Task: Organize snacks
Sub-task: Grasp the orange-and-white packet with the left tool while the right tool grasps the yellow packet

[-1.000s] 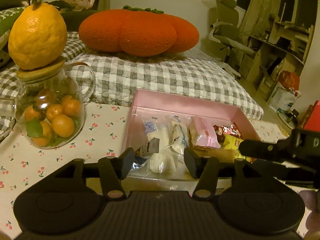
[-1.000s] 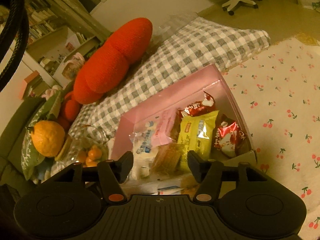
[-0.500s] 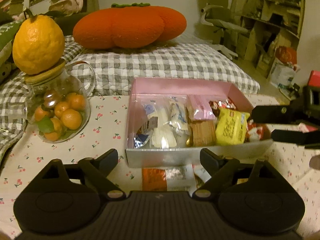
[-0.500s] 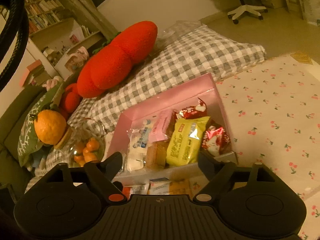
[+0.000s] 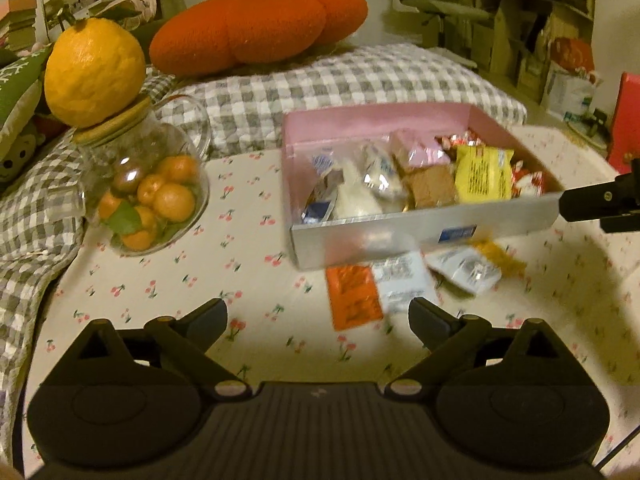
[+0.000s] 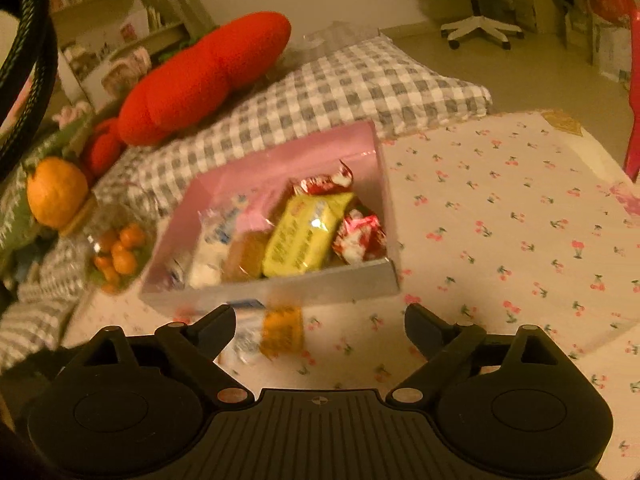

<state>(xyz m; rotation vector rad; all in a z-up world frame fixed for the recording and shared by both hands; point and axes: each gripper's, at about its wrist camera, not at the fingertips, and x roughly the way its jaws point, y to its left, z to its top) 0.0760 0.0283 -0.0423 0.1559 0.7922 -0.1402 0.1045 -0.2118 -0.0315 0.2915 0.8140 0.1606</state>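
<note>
A pink-lined box (image 5: 372, 120) with a silver front wall (image 6: 320, 286) stands on the cherry-print cloth, holding several wrapped snacks, among them a yellow pack (image 5: 484, 174) (image 6: 304, 232) and red-white packs (image 6: 358, 236). Loose in front of the box lie an orange packet (image 5: 352, 296), a white packet (image 5: 400, 280) and a yellow-ended packet (image 5: 468, 266) (image 6: 282, 330). My left gripper (image 5: 318, 318) is open and empty, back from the orange packet. My right gripper (image 6: 320, 320) is open and empty, in front of the box; its fingers (image 5: 592, 202) show at the left view's right edge.
A glass jar of small oranges (image 5: 148, 196) with a big yellow citrus (image 5: 94, 70) on its lid stands left of the box. A checked cushion (image 5: 340, 80) and an orange plush (image 5: 260, 26) lie behind. Cherry-print cloth (image 6: 500, 220) spreads to the right.
Both grippers have pulled back from the box and opened wider. The loose packets in front of the box have come into view.
</note>
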